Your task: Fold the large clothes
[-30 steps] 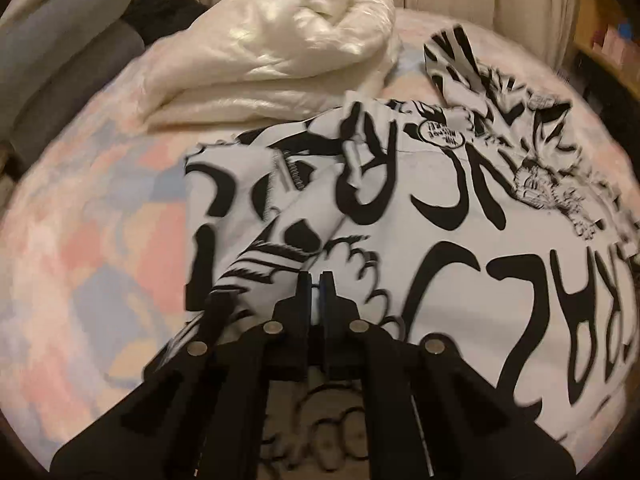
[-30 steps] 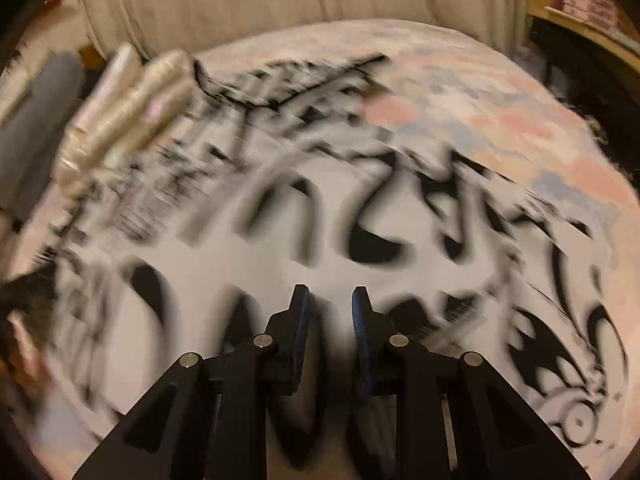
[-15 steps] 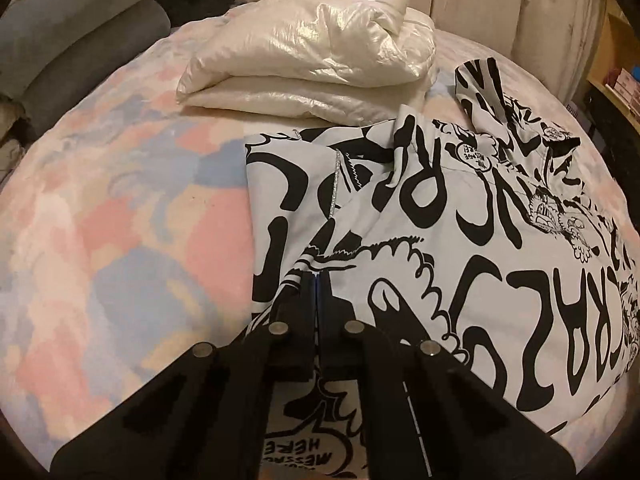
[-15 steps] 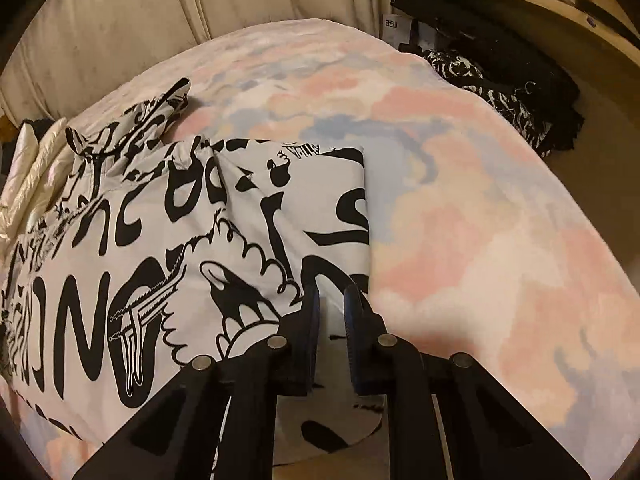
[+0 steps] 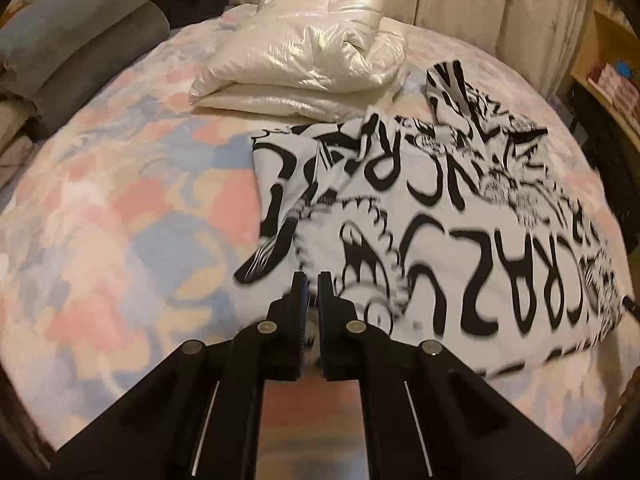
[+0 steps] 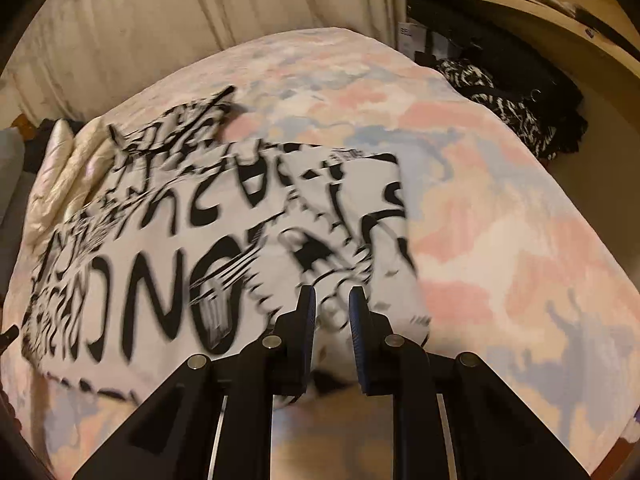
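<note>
With the printed garment (image 5: 460, 248) lying folded on the bed (image 5: 120, 220), the left claw (image 5: 313, 280) is together and empty while the right claw (image 6: 332, 300) opens, also empty; next likely comes regripping an edge for another fold.

Printed garment (image 5: 460, 216) on bed (image 5: 120, 240), folded jacket (image 5: 304, 68) behind it
</note>
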{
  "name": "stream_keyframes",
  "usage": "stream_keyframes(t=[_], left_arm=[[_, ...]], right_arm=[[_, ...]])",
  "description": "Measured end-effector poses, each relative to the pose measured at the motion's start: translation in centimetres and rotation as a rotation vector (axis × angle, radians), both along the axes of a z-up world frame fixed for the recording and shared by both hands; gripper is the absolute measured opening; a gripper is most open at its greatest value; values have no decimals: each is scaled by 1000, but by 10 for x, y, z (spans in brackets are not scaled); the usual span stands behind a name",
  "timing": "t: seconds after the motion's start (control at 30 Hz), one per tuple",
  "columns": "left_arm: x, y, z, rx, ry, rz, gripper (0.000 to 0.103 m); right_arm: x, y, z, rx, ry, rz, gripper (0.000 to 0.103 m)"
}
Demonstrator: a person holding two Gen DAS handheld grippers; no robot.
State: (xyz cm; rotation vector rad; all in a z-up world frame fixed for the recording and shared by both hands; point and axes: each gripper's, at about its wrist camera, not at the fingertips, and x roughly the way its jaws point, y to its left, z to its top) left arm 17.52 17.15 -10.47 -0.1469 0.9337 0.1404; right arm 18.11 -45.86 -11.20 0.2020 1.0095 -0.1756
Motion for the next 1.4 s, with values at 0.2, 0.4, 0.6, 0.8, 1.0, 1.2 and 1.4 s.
stream_keyframes(t=[0.2, 0.4, 0.6, 0.8, 1.0, 1.2, 1.4], left_arm=[[-45, -14, 14, 38, -21, -48, 3], [-67, -19, 35, 27, -33, -72, 4], [-68, -31, 65, 68, -64, -117, 4], [-45, -50, 102, 121, -81, -194, 5], [-5, -76, 137, 176, -101, -259, 5], [41, -100, 157, 199, -102, -312, 5], [107, -124, 175, 185, -72, -341, 5]], right_arm=[[-36, 40, 11, 17, 5, 81, 17], [-62, 76, 24, 38, 16, 157, 17], [-69, 104, 60, 35, -8, 236, 31], [-56, 124, 115, -37, -74, 314, 41], [-24, 142, 174, -104, -134, 390, 48], [16, 153, 224, -160, -202, 436, 59], [76, 153, 247, -153, -176, 454, 59]])
